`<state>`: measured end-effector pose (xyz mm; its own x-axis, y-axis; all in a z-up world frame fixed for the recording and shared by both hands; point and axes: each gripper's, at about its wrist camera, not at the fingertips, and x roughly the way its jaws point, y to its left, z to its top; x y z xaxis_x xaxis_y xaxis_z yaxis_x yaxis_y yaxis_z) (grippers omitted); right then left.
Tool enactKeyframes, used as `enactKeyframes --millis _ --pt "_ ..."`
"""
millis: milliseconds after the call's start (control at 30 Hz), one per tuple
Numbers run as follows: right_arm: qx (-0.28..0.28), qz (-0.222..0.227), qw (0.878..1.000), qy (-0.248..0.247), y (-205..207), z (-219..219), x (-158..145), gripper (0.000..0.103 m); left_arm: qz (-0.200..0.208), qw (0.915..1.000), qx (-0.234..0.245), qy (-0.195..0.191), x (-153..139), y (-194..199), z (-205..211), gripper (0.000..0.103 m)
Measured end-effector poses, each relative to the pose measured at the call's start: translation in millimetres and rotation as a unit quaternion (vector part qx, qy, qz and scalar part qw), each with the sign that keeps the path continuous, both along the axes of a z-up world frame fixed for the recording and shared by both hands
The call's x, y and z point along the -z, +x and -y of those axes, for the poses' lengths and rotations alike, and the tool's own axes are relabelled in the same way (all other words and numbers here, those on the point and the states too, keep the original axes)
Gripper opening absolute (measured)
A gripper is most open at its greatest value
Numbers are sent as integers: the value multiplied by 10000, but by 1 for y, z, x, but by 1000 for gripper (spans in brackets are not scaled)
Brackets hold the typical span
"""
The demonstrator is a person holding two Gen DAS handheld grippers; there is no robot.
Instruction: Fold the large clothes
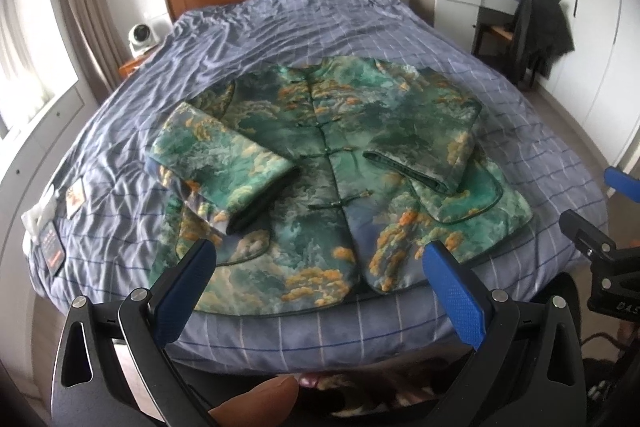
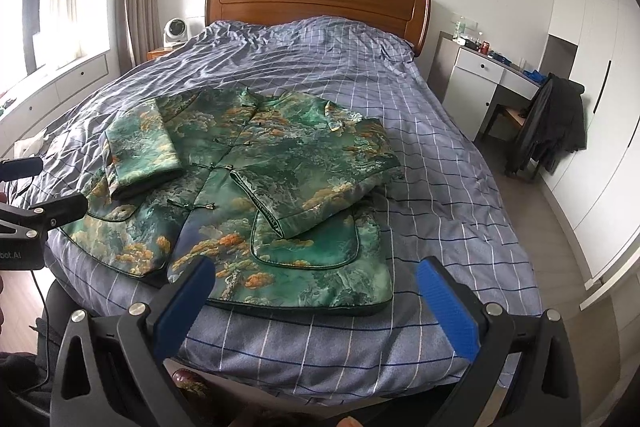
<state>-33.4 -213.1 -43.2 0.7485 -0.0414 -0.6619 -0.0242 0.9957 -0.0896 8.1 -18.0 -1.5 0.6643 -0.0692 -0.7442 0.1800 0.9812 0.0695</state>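
A green patterned jacket (image 1: pixel 340 167) with orange cloud motifs lies front up on the bed, buttoned, collar toward the headboard. Both sleeves are folded in over its front. It also shows in the right wrist view (image 2: pixel 260 179). My left gripper (image 1: pixel 320 259) is open and empty, held above the jacket's hem at the bed's foot. My right gripper (image 2: pixel 316 275) is open and empty, above the jacket's right hem corner. The right gripper's body shows at the right edge of the left wrist view (image 1: pixel 600 259), and the left one at the left edge of the right wrist view (image 2: pixel 36 215).
The bed (image 1: pixel 280 27) has a blue checked cover and a wooden headboard (image 2: pixel 316 3). A white fan (image 2: pixel 175 31) stands on a bedside table. A desk (image 2: pixel 492 79) and a chair with a dark coat (image 2: pixel 556 123) stand at the right. Small items (image 1: pixel 56 227) lie at the bed's left edge.
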Motion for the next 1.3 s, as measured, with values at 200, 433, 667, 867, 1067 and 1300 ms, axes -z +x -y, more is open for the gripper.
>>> enactKeyframes --millis 200,433,667,867,1067,1300 --pt "40 -18 10000 35 2 3 0 103 -35 10000 27 -31 1 0 0 103" --pt "18 -50 9999 125 1 3 2 103 -71 10000 10 -53 3 0 -1 103" --pt "16 -71 10000 58 1 1 4 103 -47 10000 -31 -43 4 2 1 103" --pt "23 -96 9999 -24 1 -3 4 103 -17 10000 -40 -62 2 2 1 103" --pt "54 -114 9999 -18 2 -2 4 103 -26 10000 -44 -72 1 2 0 103" --pt "64 -120 9999 -17 3 -1 4 103 -26 10000 -33 -68 2 1 0 103"
